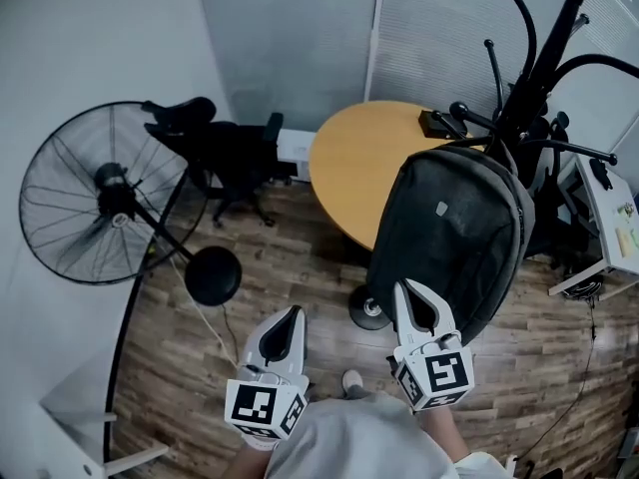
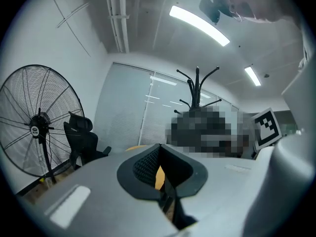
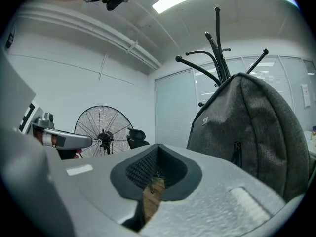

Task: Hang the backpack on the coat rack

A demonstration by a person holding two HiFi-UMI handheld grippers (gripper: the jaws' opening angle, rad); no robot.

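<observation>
Wooden table (image 1: 364,158) behind backpack (image 1: 449,238), fan (image 1: 105,193) left

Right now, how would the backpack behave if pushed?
The backpack seems to hang from the rack, so it would probably swing rather than slide. Its smooth domed shape suggests padding, so it is likely fairly firm. The woven grey fabric likely grips well.

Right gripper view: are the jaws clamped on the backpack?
No, the right gripper is shut with nothing between its jaws, and the backpack is apart from it, by the coat rack.
</observation>
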